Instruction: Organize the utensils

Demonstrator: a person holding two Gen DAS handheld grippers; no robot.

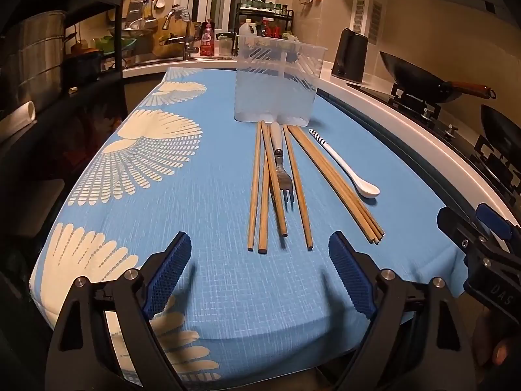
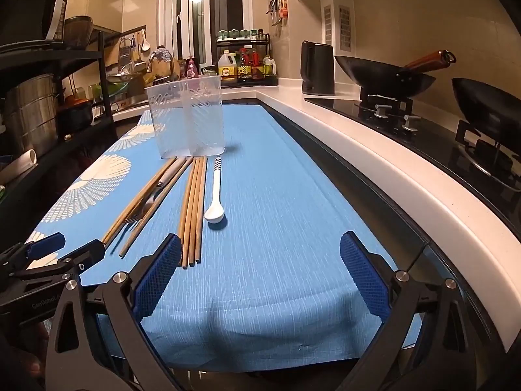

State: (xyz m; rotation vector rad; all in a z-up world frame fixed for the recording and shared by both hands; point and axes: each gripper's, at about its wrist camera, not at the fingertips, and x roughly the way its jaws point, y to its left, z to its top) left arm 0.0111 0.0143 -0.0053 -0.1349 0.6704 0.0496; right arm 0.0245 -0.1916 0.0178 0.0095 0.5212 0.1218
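Observation:
Several wooden chopsticks (image 1: 259, 189) (image 2: 192, 211) lie lengthwise on the blue cloth (image 1: 208, 280), with a metal fork (image 1: 284, 176) (image 2: 146, 205) among them. A white spoon (image 1: 345, 166) (image 2: 215, 195) with a striped handle rests to their right. Behind them stands a clear plastic utensil holder (image 1: 276, 81) (image 2: 185, 117), split into two compartments and holding nothing. My left gripper (image 1: 259, 254) hovers open over the cloth, just short of the chopstick ends. My right gripper (image 2: 260, 254) is open too, its left finger beside the right-hand chopstick bundle.
A white counter edge (image 2: 358, 150) runs along the right with a stove, two woks (image 2: 387, 75) and a dark kettle (image 2: 317, 68). A black shelf rack with steel pots (image 1: 32, 62) stands at the left. Sink and bottles are at the back.

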